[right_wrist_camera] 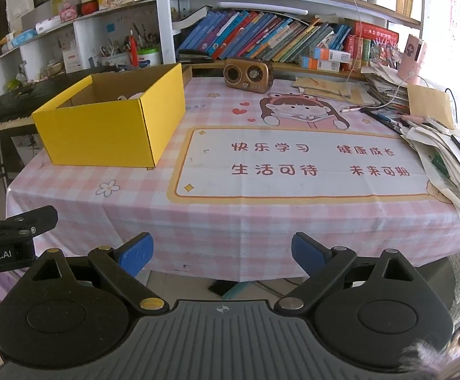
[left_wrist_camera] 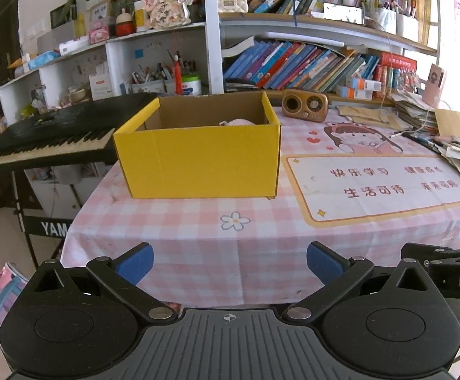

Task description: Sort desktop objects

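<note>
A yellow cardboard box [left_wrist_camera: 198, 155] [right_wrist_camera: 103, 133] stands open-topped on the left part of the pink checked tablecloth [left_wrist_camera: 230, 247] [right_wrist_camera: 230, 221]. A pale pink thing [left_wrist_camera: 241, 122] peeks over its rim; little of it shows. My left gripper [left_wrist_camera: 230, 261] hangs open before the table's front edge, nothing between its blue pads. My right gripper [right_wrist_camera: 222, 253] is open too and empty, just off the same edge. Each gripper's black side shows at the border of the other's view.
A brown retro radio [left_wrist_camera: 305, 104] [right_wrist_camera: 248, 74] sits at the back of the table. Loose papers and pens [right_wrist_camera: 436, 145] pile up on the right side. Book shelves [right_wrist_camera: 277, 41] rise behind. A black keyboard [left_wrist_camera: 49, 139] stands left of the table.
</note>
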Tool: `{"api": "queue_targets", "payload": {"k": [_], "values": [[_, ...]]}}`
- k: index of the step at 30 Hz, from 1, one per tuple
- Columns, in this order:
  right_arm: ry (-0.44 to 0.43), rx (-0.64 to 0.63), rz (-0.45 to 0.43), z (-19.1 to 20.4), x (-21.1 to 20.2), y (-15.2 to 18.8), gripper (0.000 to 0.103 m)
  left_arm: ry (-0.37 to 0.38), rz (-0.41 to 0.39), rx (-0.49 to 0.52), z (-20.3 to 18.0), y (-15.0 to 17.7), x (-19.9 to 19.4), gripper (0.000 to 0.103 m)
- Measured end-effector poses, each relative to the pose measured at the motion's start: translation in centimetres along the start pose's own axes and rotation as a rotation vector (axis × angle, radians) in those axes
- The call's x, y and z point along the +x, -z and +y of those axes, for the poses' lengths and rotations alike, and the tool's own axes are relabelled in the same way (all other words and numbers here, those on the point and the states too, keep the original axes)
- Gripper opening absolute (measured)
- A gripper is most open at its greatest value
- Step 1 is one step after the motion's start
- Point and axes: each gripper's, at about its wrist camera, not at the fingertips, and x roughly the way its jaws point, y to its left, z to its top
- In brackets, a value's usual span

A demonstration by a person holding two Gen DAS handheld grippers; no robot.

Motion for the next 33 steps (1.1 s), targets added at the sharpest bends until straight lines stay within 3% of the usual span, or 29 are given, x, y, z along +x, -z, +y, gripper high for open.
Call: {"api": "queue_targets", "payload": {"k": [33], "values": [[0.001, -0.016, 0.015, 0.54, 0.61, 0.12, 0.095, 0.029, -0.004, -0.022, 0.17, 0.51, 0.11, 0.103]]}}
